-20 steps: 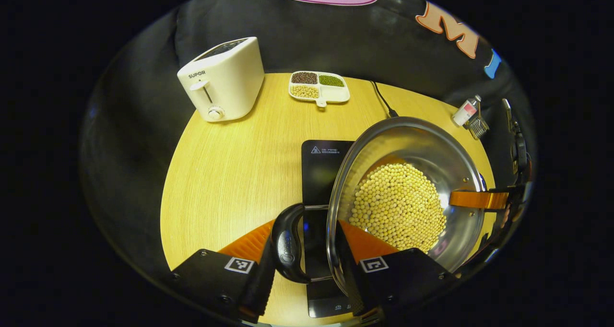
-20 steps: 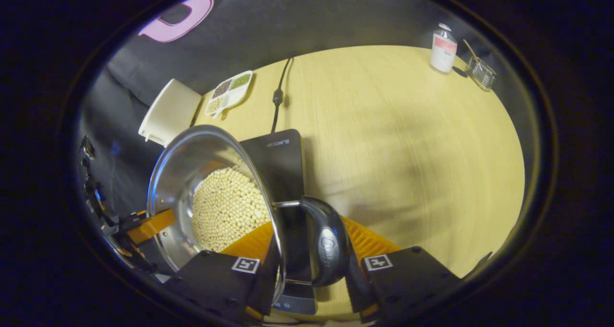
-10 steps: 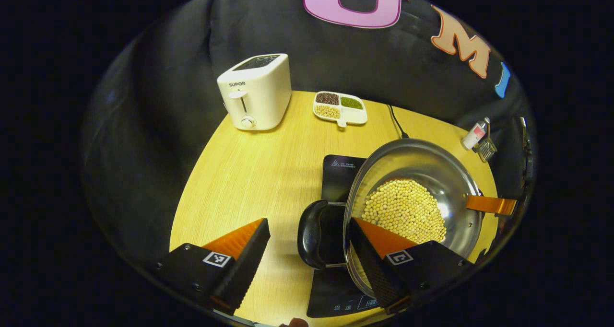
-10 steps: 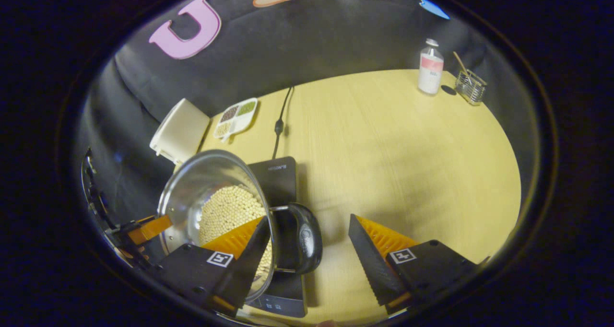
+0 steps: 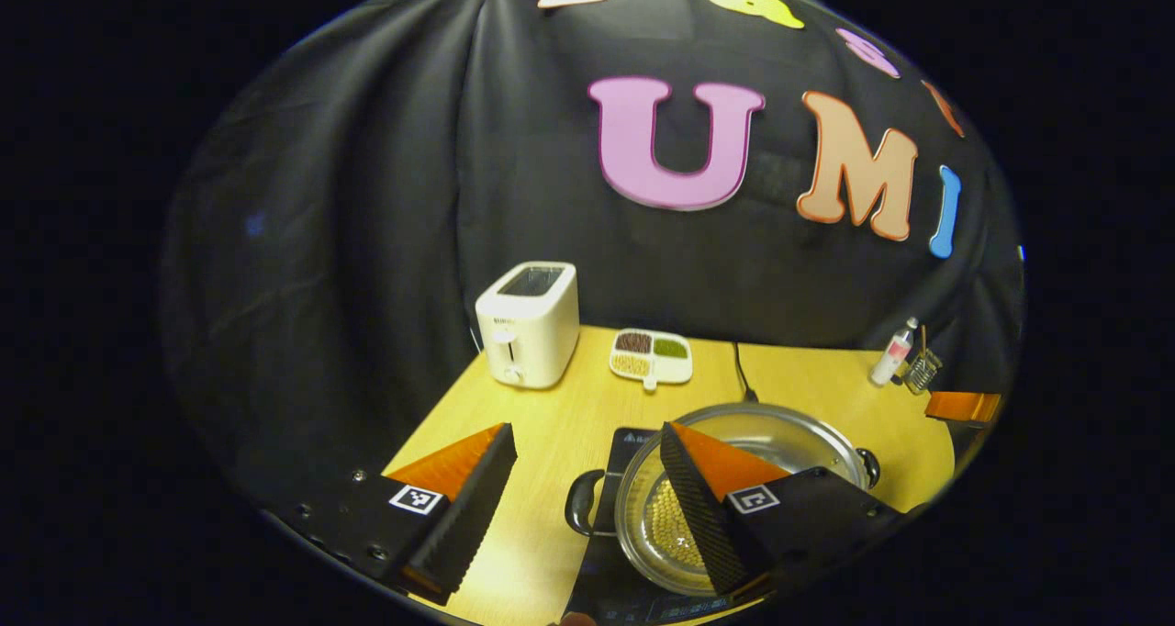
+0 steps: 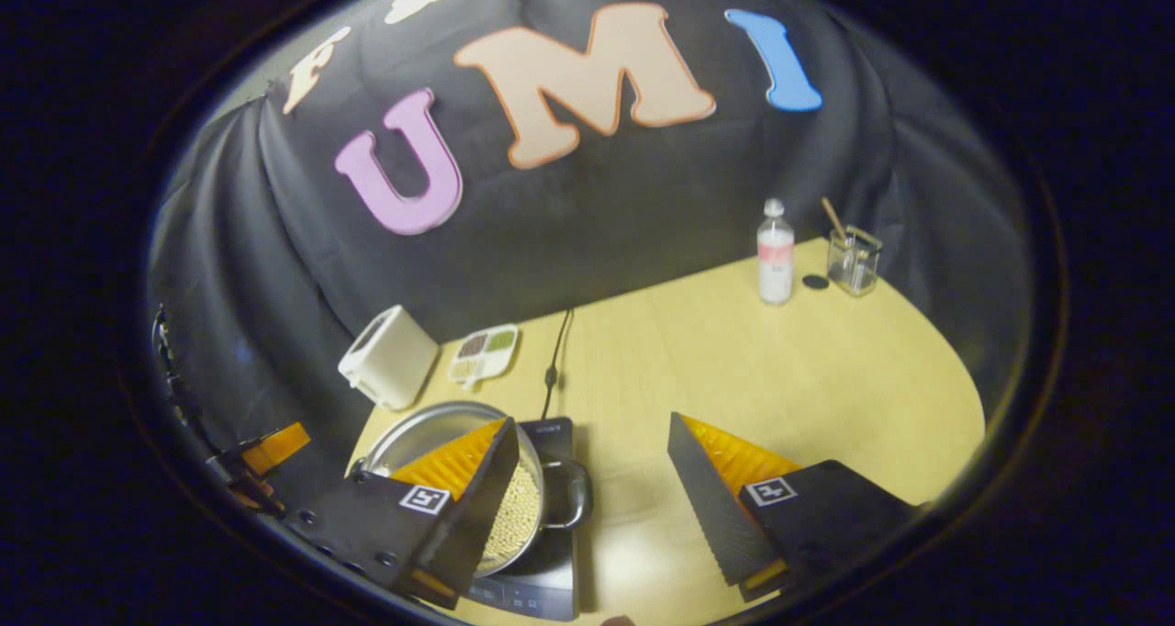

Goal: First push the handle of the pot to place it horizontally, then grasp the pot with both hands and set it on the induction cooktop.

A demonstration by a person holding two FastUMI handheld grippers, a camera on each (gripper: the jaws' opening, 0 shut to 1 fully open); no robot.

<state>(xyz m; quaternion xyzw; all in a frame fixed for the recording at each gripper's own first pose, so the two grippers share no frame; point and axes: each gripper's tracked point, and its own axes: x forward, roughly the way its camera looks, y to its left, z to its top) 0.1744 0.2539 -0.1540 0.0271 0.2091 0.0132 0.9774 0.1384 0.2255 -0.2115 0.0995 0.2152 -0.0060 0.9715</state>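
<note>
Left gripper view shows both pot [image 5: 734, 507] handles, each claw [image 5: 587, 507] [image 6: 587, 507] spread apart, gripping nothing.

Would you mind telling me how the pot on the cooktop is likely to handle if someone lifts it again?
The pot is probably heavy for its size, since beans cover its bottom. Its shiny metal wall looks slippery, so the side handle seems safer. If tilted, the loose beans would likely shift.
</note>
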